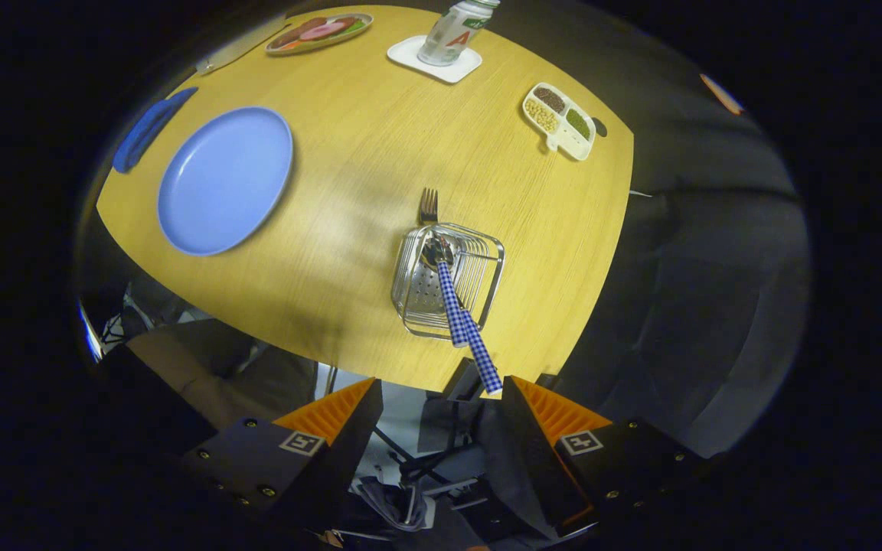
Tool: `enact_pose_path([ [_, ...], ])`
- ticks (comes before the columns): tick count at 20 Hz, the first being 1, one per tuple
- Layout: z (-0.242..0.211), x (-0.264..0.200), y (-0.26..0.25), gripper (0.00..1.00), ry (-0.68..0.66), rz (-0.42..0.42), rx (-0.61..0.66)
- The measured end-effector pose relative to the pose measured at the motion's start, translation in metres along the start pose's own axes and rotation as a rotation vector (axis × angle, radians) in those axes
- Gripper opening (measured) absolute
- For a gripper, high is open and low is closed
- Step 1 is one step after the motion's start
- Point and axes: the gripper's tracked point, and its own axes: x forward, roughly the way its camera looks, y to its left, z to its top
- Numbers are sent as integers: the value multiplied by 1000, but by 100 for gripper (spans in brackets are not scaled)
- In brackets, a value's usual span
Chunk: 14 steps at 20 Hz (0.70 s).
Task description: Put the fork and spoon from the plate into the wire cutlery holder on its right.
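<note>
The wire cutlery holder (pixel 449 279) stands on the wooden table (pixel 364 161), to the right of the blue plate (pixel 225 178), which is bare. Two pieces with blue checked handles lean in the holder. One is the spoon (pixel 441 264), bowl down inside it. The other is the fork (pixel 429 205), whose tines poke out beyond the holder's far rim. One checked handle (pixel 483 356) reaches back almost to the fingers. My gripper (pixel 441 394) is open, high above the table's near edge, with nothing between its fingers.
At the table's far side sit a plate of sliced food (pixel 320 32), a can on a white coaster (pixel 449 38) and a divided white dish of beans (pixel 560 119). A blue object (pixel 151 126) lies left of the plate. A chair and floor clutter show below the table edge.
</note>
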Motion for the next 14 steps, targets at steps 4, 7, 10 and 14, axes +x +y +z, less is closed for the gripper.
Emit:
enact_pose_path([
  [4,30,-15,41,96,-213,80,103],
  [7,59,-21,70,96,-396,125,192],
  [10,73,-19,97,96,-470,184,244],
  [14,103,-49,106,96,-685,185,334],
])
